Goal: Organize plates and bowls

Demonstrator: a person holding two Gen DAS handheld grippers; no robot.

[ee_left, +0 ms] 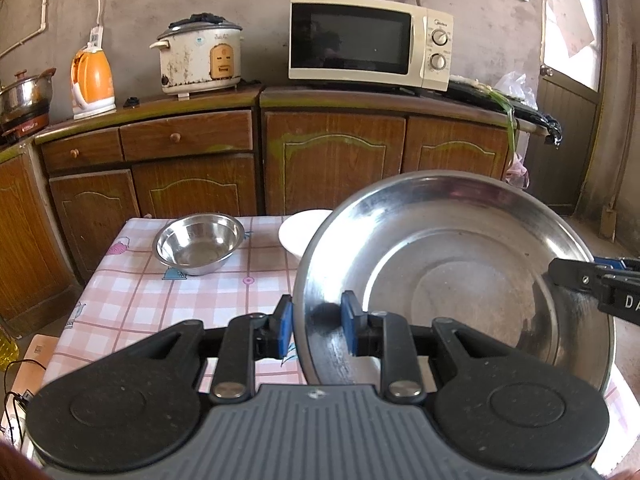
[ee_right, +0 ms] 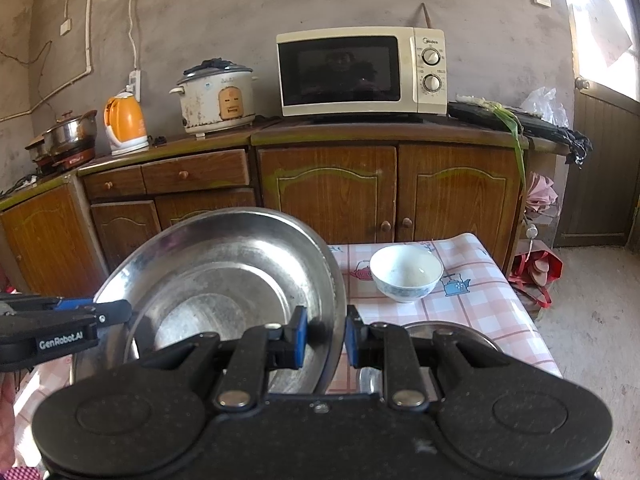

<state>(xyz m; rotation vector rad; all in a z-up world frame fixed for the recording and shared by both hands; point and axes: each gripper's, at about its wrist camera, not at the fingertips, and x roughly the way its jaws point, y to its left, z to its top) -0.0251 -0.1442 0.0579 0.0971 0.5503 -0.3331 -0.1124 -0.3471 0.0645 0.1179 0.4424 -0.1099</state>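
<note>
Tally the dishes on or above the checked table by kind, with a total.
Large steel plate, held by both grippers: 1
Small steel bowl: 1
White ceramic bowl: 1
Another steel dish, mostly hidden under the right gripper: 1
Total: 4

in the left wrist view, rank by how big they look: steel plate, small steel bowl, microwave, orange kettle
1. steel plate, though it is nearest the camera, clamped at its rim by the left gripper and the right gripper
2. microwave
3. small steel bowl
4. orange kettle, though it stands farther back
</note>
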